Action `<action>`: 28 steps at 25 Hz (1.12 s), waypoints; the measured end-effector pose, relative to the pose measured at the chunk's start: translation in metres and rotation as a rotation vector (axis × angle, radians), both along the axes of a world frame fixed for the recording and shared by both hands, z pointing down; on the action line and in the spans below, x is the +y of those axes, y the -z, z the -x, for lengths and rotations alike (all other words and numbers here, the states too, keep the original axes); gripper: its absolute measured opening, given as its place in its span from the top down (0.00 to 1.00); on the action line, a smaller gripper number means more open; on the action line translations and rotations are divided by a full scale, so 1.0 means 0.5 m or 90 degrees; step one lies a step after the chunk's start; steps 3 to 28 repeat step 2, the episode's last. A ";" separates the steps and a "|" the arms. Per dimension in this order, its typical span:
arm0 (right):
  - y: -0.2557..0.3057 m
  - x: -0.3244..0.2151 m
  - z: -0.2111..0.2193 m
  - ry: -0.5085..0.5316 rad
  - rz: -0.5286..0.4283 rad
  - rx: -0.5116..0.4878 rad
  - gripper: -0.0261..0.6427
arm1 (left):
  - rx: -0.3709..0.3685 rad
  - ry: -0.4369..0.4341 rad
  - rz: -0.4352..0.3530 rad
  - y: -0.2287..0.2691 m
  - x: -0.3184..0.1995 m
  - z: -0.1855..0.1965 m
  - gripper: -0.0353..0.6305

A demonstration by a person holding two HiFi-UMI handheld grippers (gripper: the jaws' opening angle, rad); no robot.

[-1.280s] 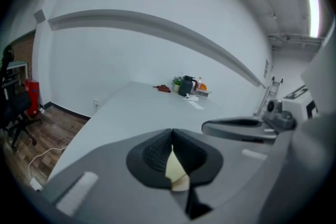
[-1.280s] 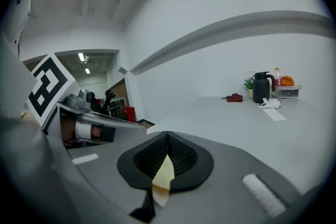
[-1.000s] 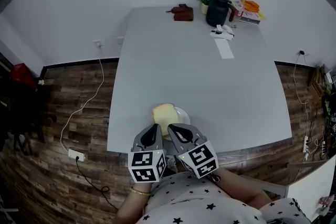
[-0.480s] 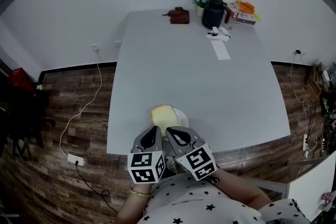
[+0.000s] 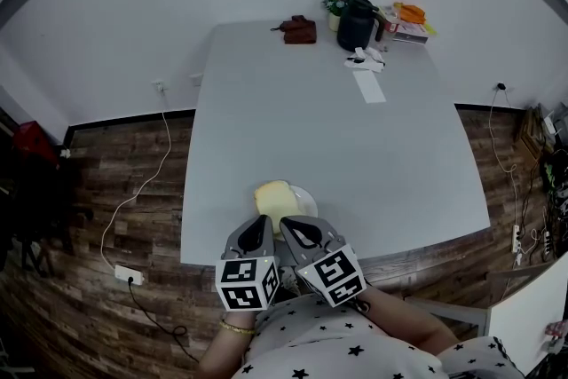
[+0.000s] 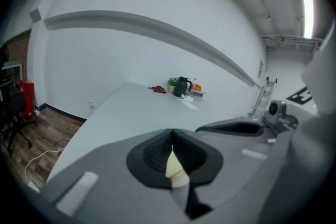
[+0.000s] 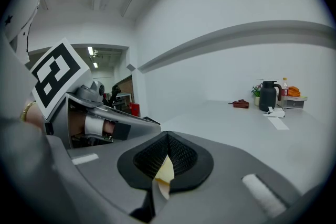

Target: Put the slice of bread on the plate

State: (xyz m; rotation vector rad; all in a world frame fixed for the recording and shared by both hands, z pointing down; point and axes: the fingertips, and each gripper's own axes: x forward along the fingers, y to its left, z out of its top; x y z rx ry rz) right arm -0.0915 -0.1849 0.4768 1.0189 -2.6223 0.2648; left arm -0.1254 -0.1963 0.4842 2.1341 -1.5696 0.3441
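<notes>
By my reading the job is as good as done: the slice of bread (image 5: 273, 193) lies flat on the plate (image 5: 311, 196), just off the near edge of the desk (image 5: 337, 146) and straight ahead of me at 12 o'clock. It sits toward the plate's 9 o'clock side and overhangs that edge a little, so only the white rim at 3 o'clock shows. My left gripper (image 5: 264, 219) has its jaws together on nothing. My right gripper (image 5: 293, 223) looks the same, jaws closed tip to tip. In both gripper views the pale bread shows only as a sliver through the slit behind the tips, beyond the jaws and not pinched by them. Both grippers hover side by side at the bread's 6 o'clock, near it but apart. At most a nudge to centre the slice is left. The plate holds only that 1 slice. At the desk's far end, around 1 o'clock, stands a black jug (image 5: 356, 24) whose contents I cannot see, beside a small potted plant (image 5: 338, 3).
</notes>
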 end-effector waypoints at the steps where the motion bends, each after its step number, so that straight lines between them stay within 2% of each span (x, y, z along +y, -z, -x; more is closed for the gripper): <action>1: 0.000 0.000 -0.001 -0.001 -0.001 0.000 0.96 | 0.000 0.000 0.000 -0.001 0.000 0.000 0.94; 28: 0.000 0.000 -0.001 -0.001 -0.001 0.000 0.96 | -0.001 0.000 0.001 -0.001 0.001 0.000 0.94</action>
